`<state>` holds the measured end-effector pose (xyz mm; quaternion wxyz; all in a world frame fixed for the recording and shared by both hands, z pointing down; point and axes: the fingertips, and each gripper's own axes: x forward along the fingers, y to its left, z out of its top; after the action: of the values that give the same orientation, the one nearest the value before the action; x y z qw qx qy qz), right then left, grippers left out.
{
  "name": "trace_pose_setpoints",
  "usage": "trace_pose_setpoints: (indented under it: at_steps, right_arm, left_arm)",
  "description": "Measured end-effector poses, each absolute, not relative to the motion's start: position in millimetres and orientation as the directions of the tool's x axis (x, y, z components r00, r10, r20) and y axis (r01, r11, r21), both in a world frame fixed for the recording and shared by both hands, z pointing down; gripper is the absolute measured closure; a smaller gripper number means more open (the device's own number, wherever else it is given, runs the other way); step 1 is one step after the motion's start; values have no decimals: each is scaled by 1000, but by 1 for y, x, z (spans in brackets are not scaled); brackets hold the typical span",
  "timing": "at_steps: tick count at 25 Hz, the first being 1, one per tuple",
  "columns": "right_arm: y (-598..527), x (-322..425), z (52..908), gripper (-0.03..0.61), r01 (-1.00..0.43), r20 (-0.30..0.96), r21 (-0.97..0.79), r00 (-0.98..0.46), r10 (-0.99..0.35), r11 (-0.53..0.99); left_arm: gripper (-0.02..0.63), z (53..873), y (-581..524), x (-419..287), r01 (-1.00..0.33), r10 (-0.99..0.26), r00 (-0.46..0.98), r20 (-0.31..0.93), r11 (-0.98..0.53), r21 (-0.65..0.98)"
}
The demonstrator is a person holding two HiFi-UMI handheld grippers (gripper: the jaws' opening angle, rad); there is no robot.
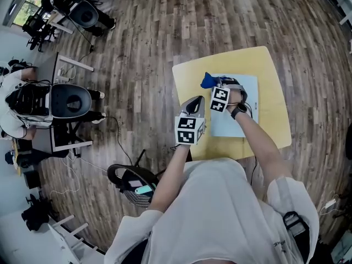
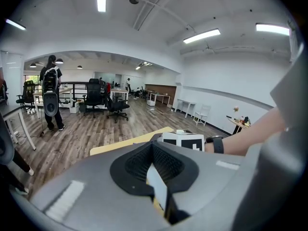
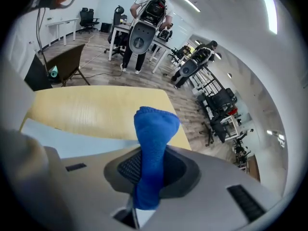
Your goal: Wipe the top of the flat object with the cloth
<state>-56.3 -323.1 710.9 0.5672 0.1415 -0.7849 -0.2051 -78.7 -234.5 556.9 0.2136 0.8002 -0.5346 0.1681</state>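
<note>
Right tool (image 3: pixel 144 179): I see it pinching the bright blue knitted cloth (image 3: pixel 153 143); the cloth stands bunched up out of the jaws.
Cloth's place: head view, just right of the frame's centre; it sits at the upper left corner of the pale blue flat sheet (image 1: pixel 248 89); I cannot tell whether it touches.
Left tool (image 1: pixel 193 103): pressed together on nothing; it hangs left of the sheet, apart from it.
Counter: the square yellow wooden counter (image 1: pixel 231 59) carries the sheet.
</note>
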Motion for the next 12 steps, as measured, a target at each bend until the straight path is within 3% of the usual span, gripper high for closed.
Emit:
trace_pose_setpoints:
  at_steps: [6,12]
  right_arm:
    - [-305,-24,716,514,-25,833,493,-275,-480,870]
    - [-311,55,718,514,-119,839,498,-183,-512,859]
  left_arm:
    - [609,556,-211,-81,-924,-788,381,484,-348,161]
    - [609,557,-211,-65,-909,-773,412,483,-382,165]
